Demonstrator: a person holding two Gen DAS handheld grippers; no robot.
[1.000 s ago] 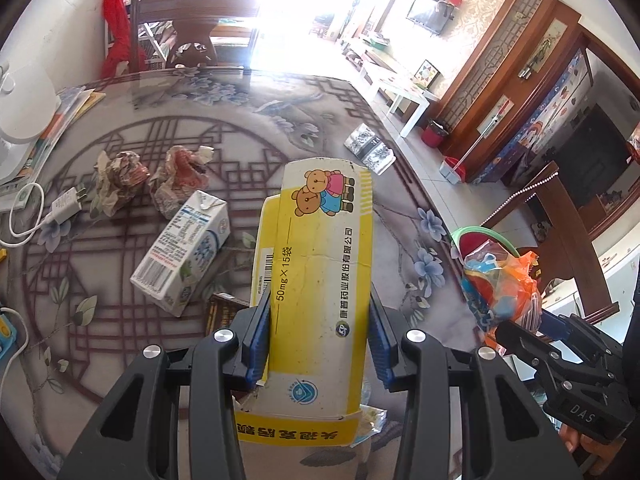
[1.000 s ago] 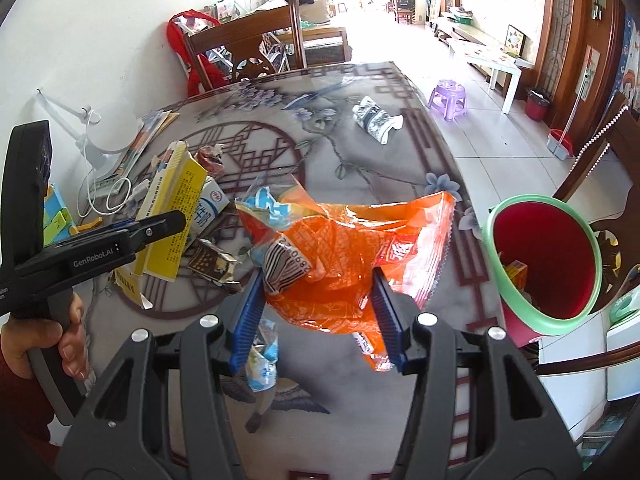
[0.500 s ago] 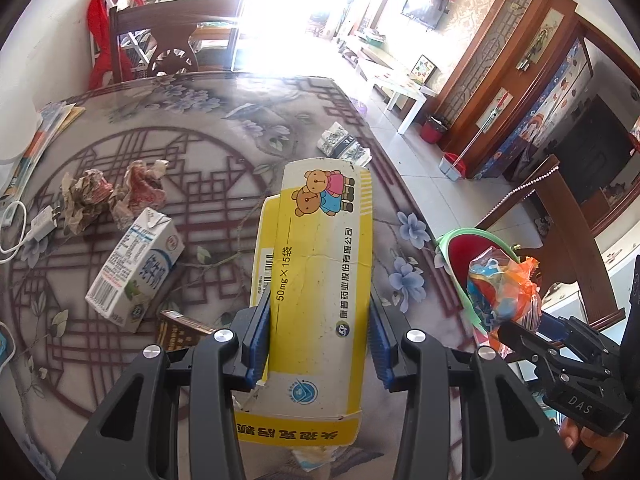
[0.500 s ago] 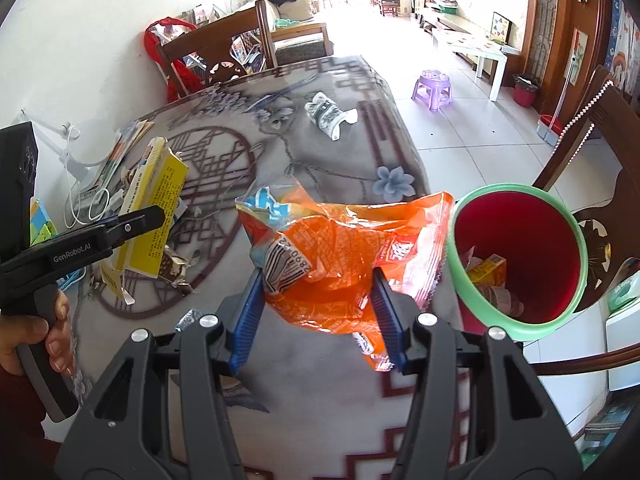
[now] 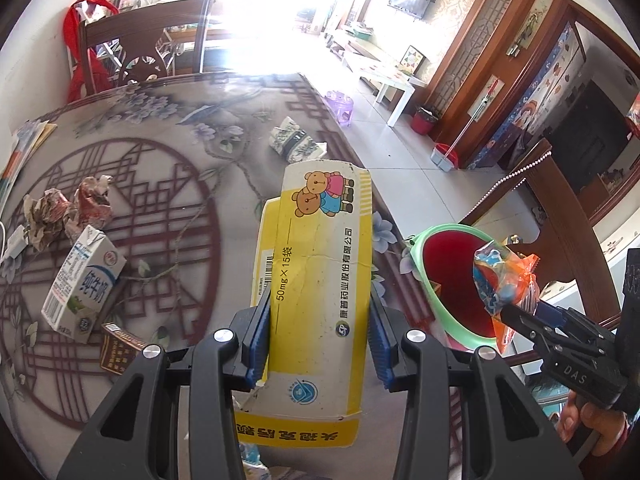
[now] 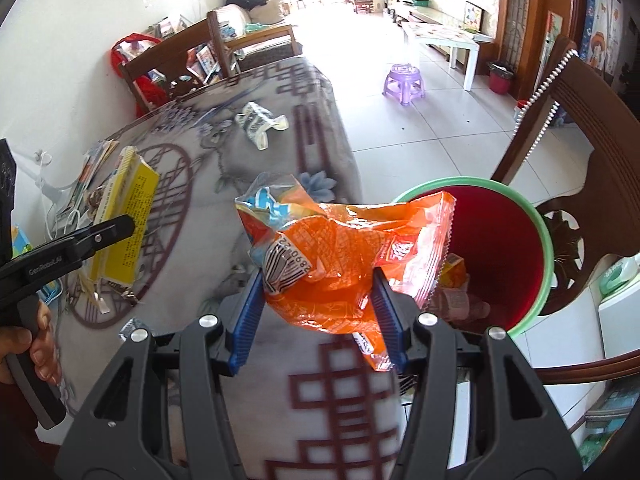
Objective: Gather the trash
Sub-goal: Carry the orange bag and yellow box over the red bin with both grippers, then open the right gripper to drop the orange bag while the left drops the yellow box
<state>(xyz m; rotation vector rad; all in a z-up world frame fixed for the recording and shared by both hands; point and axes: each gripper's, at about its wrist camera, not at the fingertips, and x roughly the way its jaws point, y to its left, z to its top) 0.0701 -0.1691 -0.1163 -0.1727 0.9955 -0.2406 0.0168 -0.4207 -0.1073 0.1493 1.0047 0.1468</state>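
My left gripper (image 5: 318, 336) is shut on a flattened yellow medicine box (image 5: 320, 280) with cartoon bears, held above the patterned table (image 5: 168, 184). My right gripper (image 6: 320, 312) is shut on a crumpled orange snack wrapper (image 6: 340, 256), which hangs at the table's right edge, partly over the rim of the red bin with a green rim (image 6: 500, 248). In the left wrist view the right gripper (image 5: 520, 316) holds the wrapper (image 5: 502, 280) over the bin (image 5: 448, 264). In the right wrist view the left gripper (image 6: 120, 228) carries the box (image 6: 128, 224). Some trash lies in the bin.
On the table lie a milk carton (image 5: 82, 284), crumpled paper wads (image 5: 68, 212), a small brown packet (image 5: 118, 350) and a grey patterned wrapper (image 5: 294, 144). Wooden chairs stand at the far end (image 5: 144, 48) and beside the bin (image 6: 568, 168). A purple stool (image 6: 404, 82) sits on the tiled floor.
Both grippers have moved right toward the bin with their loads. The orange wrapper now overlaps the bin's rim, and the bin looms larger in both views.
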